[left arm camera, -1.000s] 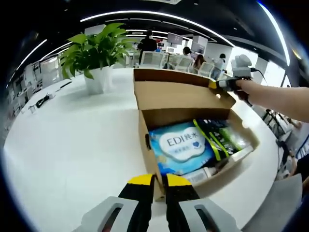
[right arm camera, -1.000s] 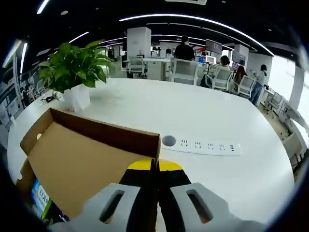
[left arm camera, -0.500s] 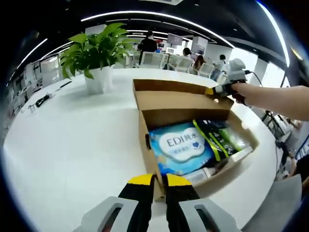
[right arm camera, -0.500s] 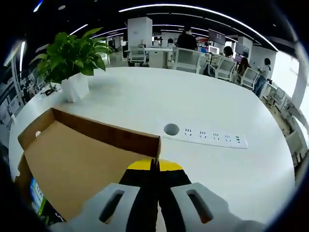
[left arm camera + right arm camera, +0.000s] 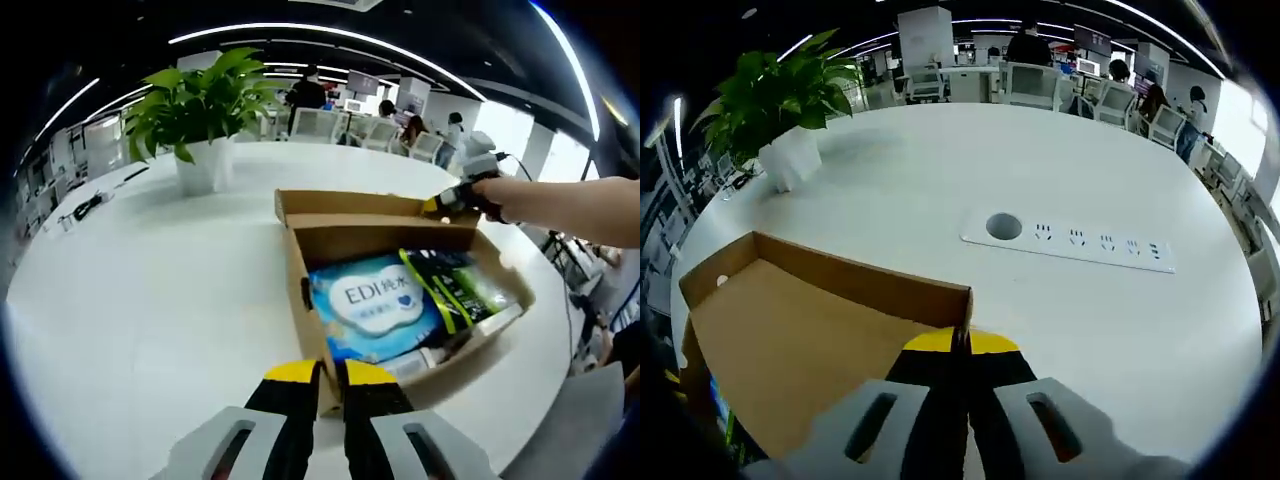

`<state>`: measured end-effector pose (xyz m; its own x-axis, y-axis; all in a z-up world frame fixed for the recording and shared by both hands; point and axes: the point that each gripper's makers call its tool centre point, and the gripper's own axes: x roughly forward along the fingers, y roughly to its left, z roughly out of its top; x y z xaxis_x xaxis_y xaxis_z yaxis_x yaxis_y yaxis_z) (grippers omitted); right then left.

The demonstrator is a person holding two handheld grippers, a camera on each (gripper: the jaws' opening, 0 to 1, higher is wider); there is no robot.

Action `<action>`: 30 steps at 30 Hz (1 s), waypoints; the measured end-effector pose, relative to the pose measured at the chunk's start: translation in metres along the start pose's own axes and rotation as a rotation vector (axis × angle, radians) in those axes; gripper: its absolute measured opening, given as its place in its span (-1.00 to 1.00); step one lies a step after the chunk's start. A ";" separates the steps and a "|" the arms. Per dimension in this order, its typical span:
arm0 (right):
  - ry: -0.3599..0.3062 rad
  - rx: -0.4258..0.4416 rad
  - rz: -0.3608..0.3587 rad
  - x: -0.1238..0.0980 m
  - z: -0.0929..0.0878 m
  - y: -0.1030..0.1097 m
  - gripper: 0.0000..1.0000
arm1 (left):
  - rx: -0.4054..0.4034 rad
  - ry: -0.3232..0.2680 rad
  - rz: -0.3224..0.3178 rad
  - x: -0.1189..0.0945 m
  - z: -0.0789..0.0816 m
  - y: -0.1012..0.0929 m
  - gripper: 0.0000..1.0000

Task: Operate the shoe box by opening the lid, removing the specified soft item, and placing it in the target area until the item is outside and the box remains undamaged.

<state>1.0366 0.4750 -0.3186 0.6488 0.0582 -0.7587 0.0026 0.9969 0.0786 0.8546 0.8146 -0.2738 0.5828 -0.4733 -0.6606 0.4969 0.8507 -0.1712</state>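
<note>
The big blue and white pack (image 5: 372, 305) inside the shoe box (image 5: 400, 300) has "EDI" and some Chinese writing on its front. Next to it, toward the right side of the box, lie a dark pack (image 5: 440, 275) with a yellow-green stripe and a green pack (image 5: 485, 285); the words on those are too small to read. More flat packs show at the near edge of the box, but I cannot read them.

The brown box sits on the white table (image 5: 150, 300), open at the top. Its lid (image 5: 350, 205) is folded back at the far side, toward the potted plant (image 5: 205, 110).

In the left gripper view, the left gripper (image 5: 320, 372) has its yellow-tipped jaws close together with just a thin gap. They are at the near corner of the box, and the corner seems to sit in that gap, though I cannot tell if they pinch it.

The right gripper (image 5: 437, 204) comes in from the right, held by a person's hand (image 5: 500, 195), with its tip on the lid's far corner. In the right gripper view, the right gripper (image 5: 962, 342) is pressed tight on the lid's (image 5: 810, 320) edge. Past it, a white power strip (image 5: 1070, 240) lies flat on the table (image 5: 1140, 330), and the plant (image 5: 780, 100) stands near the far left edge
</note>
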 end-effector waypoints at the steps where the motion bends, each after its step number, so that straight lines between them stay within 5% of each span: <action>1: 0.009 0.002 0.000 -0.001 -0.004 0.001 -0.98 | -0.003 -0.001 0.000 0.000 0.000 0.000 -0.84; 30: 0.085 0.012 0.009 -0.004 -0.016 0.002 -0.97 | 0.011 -0.010 -0.001 0.000 0.000 0.000 -0.84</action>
<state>1.0215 0.4772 -0.3259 0.5821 0.0717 -0.8099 0.0062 0.9957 0.0926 0.8546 0.8148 -0.2742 0.5884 -0.4768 -0.6530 0.5051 0.8474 -0.1637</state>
